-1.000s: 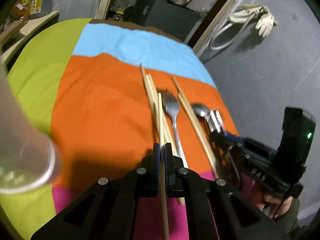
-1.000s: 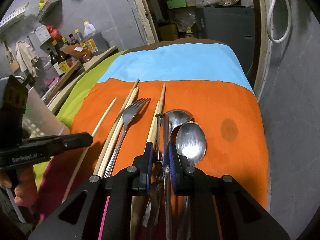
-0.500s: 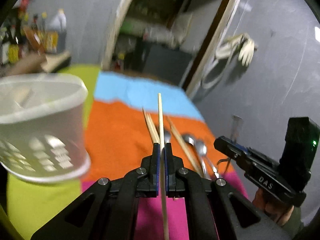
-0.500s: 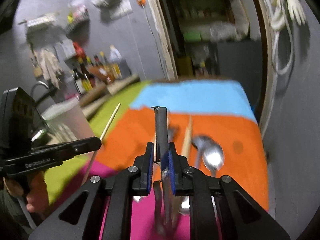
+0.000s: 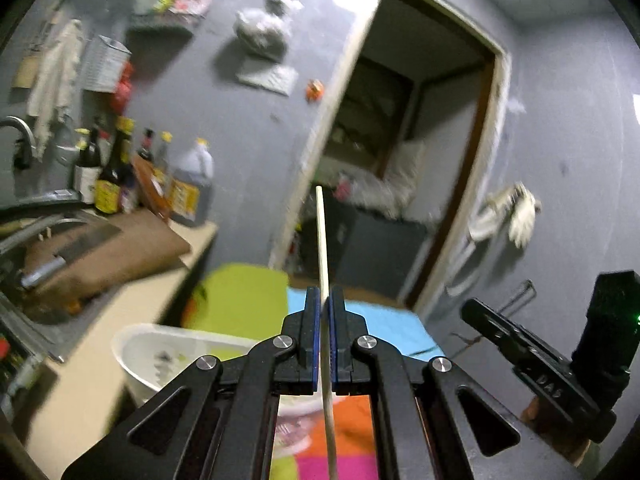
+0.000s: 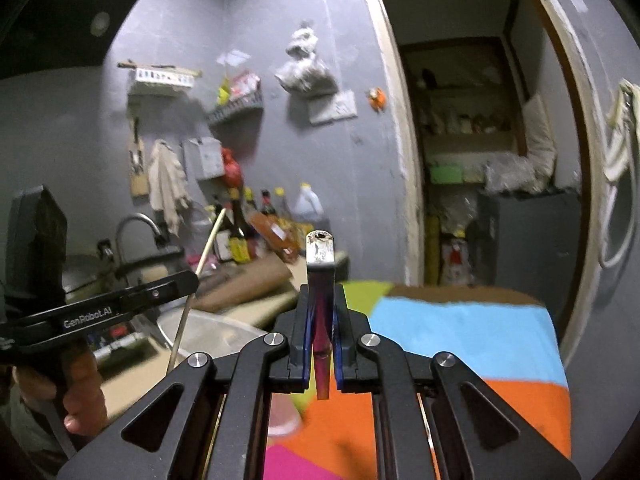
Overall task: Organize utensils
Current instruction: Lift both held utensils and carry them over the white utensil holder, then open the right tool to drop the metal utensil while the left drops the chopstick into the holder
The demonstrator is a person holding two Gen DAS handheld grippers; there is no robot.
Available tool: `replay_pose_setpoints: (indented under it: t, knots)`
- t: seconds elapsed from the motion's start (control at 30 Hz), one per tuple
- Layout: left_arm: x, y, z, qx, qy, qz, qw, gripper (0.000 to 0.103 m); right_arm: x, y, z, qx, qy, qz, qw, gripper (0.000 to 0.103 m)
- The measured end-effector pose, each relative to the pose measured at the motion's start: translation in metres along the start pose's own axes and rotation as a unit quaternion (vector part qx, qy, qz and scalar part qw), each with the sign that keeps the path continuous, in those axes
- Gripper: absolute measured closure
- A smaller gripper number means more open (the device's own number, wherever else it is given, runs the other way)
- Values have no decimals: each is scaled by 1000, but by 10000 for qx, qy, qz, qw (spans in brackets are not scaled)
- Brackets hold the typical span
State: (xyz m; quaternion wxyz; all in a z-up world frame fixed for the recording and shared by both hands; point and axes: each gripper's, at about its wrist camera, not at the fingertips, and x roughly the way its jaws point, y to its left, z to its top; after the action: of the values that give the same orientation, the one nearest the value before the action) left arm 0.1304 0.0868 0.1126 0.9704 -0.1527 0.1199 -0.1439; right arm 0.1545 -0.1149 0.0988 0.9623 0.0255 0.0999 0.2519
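My left gripper (image 5: 324,300) is shut on a single wooden chopstick (image 5: 321,236) that stands nearly upright, lifted high above the table. The white plastic utensil holder (image 5: 160,354) sits below and left of it. My right gripper (image 6: 320,300) is shut on a flat metal utensil handle (image 6: 319,252) that points up; its working end is hidden under the jaws. The left gripper (image 6: 176,284) with its chopstick (image 6: 210,242) shows at the left of the right wrist view. The right gripper (image 5: 480,312) shows at the right of the left wrist view.
The table has a cloth (image 6: 472,332) in blue, orange, green and pink blocks. A counter with bottles (image 5: 120,176), a cutting board (image 5: 116,248) and a sink tap (image 6: 136,224) runs along the left. A doorway (image 6: 480,160) opens behind the table.
Both grippers have risen and tilted up from the cloth, carrying the chopstick and the metal utensil. The remaining utensils on the cloth have dropped out of view. The holder now lies below the left gripper.
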Motion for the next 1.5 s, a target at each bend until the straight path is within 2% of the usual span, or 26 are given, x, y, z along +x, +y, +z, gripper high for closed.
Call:
replay_pose_setpoints:
  t: [0.1, 0.2, 0.33, 0.47, 0.73, 1.0, 1.13, 1.27, 1.37, 1.47, 1.5]
  knots:
    - [-4, 28, 19, -24, -425, 190, 9989, 101, 8, 13, 20, 30, -171, 182, 9997, 97]
    - [1, 60, 34, -75, -685, 366, 9970, 101, 16, 22, 29, 94, -206, 374, 9990, 97]
    - [10, 98, 44, -317, -803, 553, 9947, 101, 35, 37, 31, 84, 17, 586, 9982, 97]
    - [20, 117, 41, -370, -793, 801, 9929, 101, 53, 47, 23, 19, 356, 720, 9968, 97]
    - [37, 103, 2, -223, -484, 1006, 9935, 101, 77, 51, -9, -123, 1021, 664, 9925, 97]
    - [38, 91, -23, -131, -233, 1063, 9940, 101, 90, 50, -37, -99, 1336, 526, 9896, 96]
    - [33, 88, -29, -182, -136, 1026, 9945, 100, 91, 50, -44, -58, 1333, 451, 9900, 96]
    - [28, 88, -32, -237, -55, 1017, 9945, 100, 88, 51, -45, -64, 1233, 373, 9917, 89]
    - [24, 85, -33, -238, -33, 990, 9948, 100, 83, 55, -43, -119, 1068, 335, 9936, 78]
    - [18, 79, -32, -196, -71, 944, 9953, 91, 74, 57, -37, -192, 810, 285, 9961, 76]
    - [16, 76, -31, -179, -94, 930, 9955, 84, 71, 58, -36, -228, 715, 238, 9969, 72]
